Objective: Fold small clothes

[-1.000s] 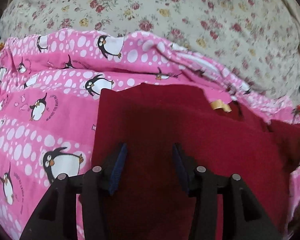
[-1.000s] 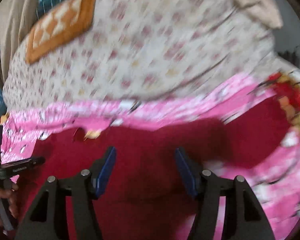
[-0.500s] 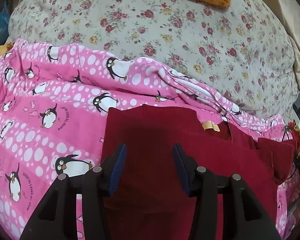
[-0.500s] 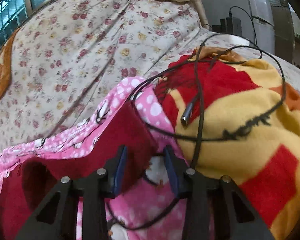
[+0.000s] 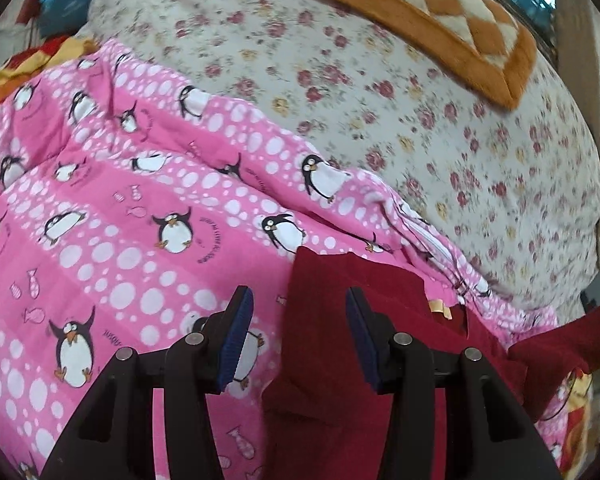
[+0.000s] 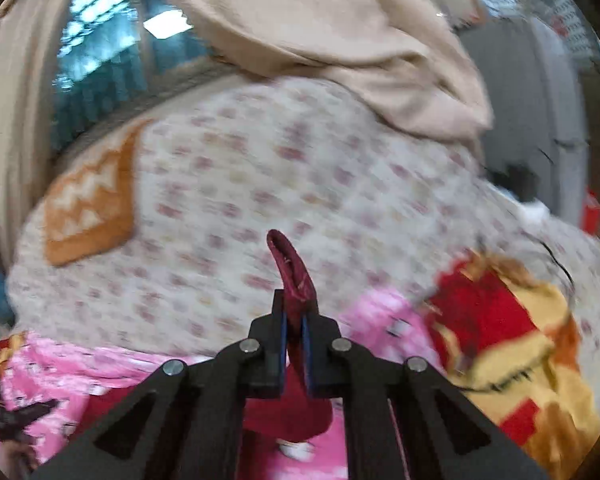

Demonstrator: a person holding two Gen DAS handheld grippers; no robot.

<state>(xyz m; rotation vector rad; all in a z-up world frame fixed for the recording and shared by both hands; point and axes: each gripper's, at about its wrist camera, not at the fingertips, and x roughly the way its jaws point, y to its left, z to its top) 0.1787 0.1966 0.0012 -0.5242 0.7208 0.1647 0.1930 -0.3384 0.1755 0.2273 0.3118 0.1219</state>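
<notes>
A dark red garment point(image 5: 340, 320) lies on a pink penguin-print blanket point(image 5: 120, 200). In the left wrist view my left gripper point(image 5: 296, 332) hovers over the garment's left edge, jaws apart with nothing between the pads. The garment's right sleeve point(image 5: 560, 340) is lifted off the blanket. In the right wrist view my right gripper point(image 6: 294, 332) is shut on a fold of that red cloth point(image 6: 296, 276), which sticks up between the pads and hangs below them. That view is blurred.
A floral quilt point(image 5: 380, 100) covers the bed behind the blanket, with an orange and cream cushion point(image 5: 440, 20) on it. A red and yellow blanket point(image 6: 520, 340) with a black cable lies at the right. Beige curtain point(image 6: 320, 32) hangs behind.
My right gripper closed on the red garment's right edge and lifted it. My left gripper shifted left, from over the garment's middle to its left edge, and stayed open.
</notes>
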